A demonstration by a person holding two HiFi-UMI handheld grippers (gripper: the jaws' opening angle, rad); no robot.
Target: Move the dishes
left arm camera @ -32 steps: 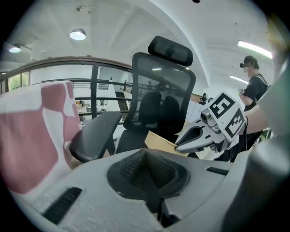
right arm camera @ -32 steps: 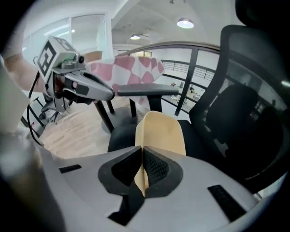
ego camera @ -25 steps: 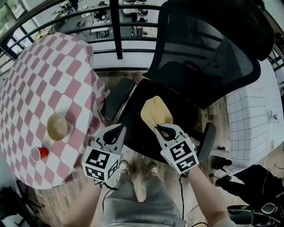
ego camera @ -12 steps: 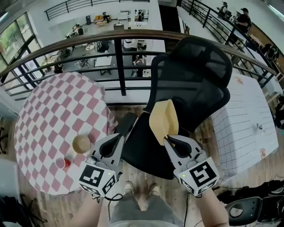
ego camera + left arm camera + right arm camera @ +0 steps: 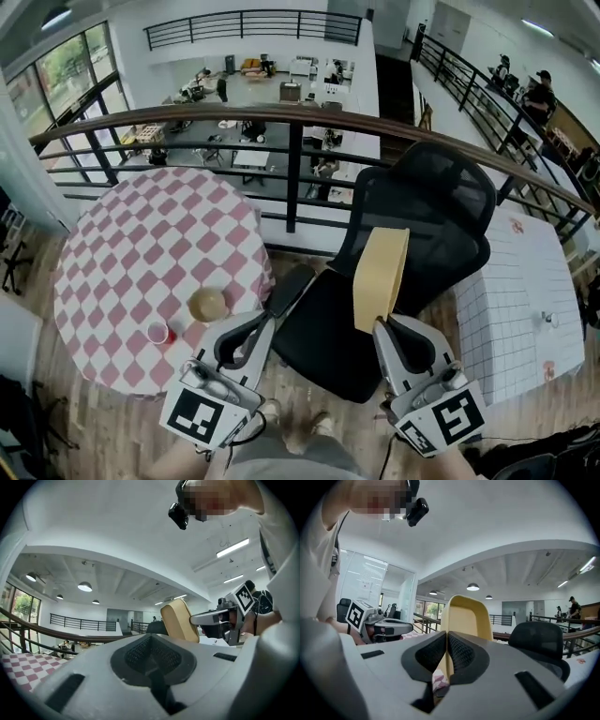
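Note:
My right gripper (image 5: 382, 323) is shut on the rim of a pale yellow dish (image 5: 380, 276), held up on edge in front of the black office chair (image 5: 412, 225). In the right gripper view the yellow dish (image 5: 466, 616) stands upright, pinched between the two pads at the gripper (image 5: 447, 656). My left gripper (image 5: 264, 322) is shut with nothing in it, near the chair's left armrest; the left gripper view shows its pads (image 5: 150, 656) pressed together. A tan bowl (image 5: 207, 305) sits on the round red-and-white checked table (image 5: 141, 253).
A small red cup (image 5: 157, 333) stands near the bowl on the checked table. A white gridded table (image 5: 511, 300) lies at the right. A curved railing (image 5: 281, 117) runs behind the chair, over a lower floor. Wooden floor lies beneath.
The right gripper has lifted the yellow dish higher and turned it more on edge. The view has tilted up, showing more of the railing and hall. The left gripper stays shut.

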